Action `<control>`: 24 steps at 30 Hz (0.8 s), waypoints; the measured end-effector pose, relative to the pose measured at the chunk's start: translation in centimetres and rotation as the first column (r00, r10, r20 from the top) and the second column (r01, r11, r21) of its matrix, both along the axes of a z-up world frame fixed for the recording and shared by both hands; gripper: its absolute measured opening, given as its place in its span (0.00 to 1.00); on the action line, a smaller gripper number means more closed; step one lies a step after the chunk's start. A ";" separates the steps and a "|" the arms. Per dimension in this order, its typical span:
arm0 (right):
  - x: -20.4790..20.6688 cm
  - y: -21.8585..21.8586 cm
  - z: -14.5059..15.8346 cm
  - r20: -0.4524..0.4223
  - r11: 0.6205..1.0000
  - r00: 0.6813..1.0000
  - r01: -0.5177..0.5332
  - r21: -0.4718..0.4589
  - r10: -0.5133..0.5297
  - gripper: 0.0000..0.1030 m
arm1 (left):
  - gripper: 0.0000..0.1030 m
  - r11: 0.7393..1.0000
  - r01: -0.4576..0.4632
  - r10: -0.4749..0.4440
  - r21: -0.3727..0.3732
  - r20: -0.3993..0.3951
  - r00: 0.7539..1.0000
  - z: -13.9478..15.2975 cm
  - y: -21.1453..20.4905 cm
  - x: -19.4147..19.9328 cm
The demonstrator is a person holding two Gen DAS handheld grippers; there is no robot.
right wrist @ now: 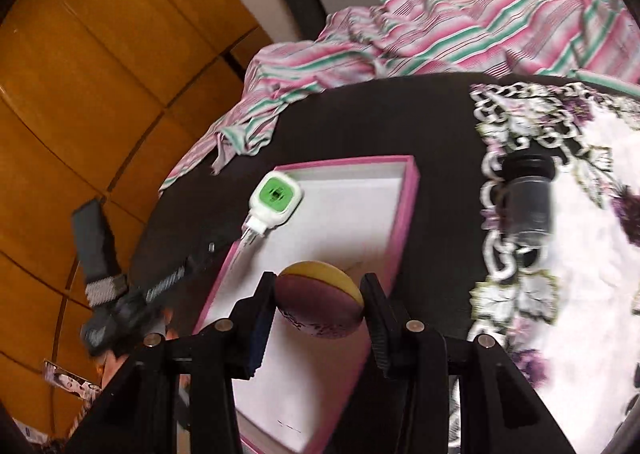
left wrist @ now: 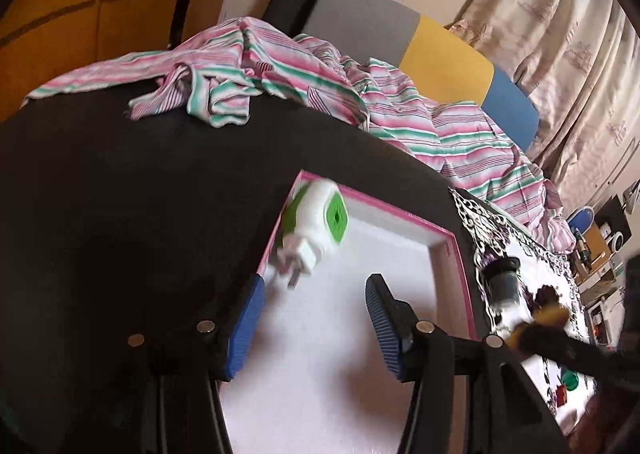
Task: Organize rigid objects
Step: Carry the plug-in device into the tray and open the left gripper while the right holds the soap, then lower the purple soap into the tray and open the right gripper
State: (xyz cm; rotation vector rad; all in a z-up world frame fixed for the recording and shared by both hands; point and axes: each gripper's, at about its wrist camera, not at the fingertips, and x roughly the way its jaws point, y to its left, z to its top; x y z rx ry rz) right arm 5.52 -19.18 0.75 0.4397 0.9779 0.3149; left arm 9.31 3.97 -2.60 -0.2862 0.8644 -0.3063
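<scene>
Your left gripper [left wrist: 312,318] gapes empty beside the green-and-white plug-in device [left wrist: 316,222]. Your right gripper [right wrist: 318,314] clamps a yellow-and-maroon disc [right wrist: 320,302] over the pink-rimmed tray [right wrist: 404,214].

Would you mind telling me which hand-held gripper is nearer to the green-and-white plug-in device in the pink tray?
Left. The left hand-held gripper stands open just short of the plug-in device; the right hand-held gripper, holding a round pad, is farther back over the pink tray.

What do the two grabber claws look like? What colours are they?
Both grabbers have chunky black plastic frames with small round silver studs on top. The left gripper has two flat fingers with bright blue ribbed rubber pads. The right gripper has the same black frame, but its ribbed pads look darker, navy to black, in this light. No cables or sleeves can be made out.
</scene>
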 end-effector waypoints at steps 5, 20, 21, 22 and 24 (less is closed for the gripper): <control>2.7 2.1 -1.3 -0.055 0.999 0.998 -0.028 -0.019 0.027 0.42 | 0.52 1.000 0.000 -0.001 -0.022 -0.018 1.000 -0.7 0.6 -2.1; 9.2 5.4 -4.0 -0.168 0.997 0.985 -0.044 -0.064 0.033 0.42 | 0.52 0.999 -0.004 0.003 -0.040 -0.022 1.000 -1.1 2.0 -5.0; 9.6 5.6 -4.1 -0.174 0.997 0.984 -0.040 -0.068 0.027 0.42 | 0.52 0.999 -0.003 0.002 -0.045 -0.024 1.000 -1.1 2.1 -5.1; 10.1 5.7 -4.4 -0.182 0.997 0.983 -0.036 -0.075 0.022 0.42 | 0.52 0.999 -0.004 0.003 -0.049 -0.023 1.000 -1.0 2.2 -5.3; 10.9 5.8 -4.6 -0.183 0.996 0.983 -0.027 -0.090 0.011 0.42 | 0.52 0.999 -0.007 0.006 -0.050 -0.022 1.000 -0.9 2.3 -5.5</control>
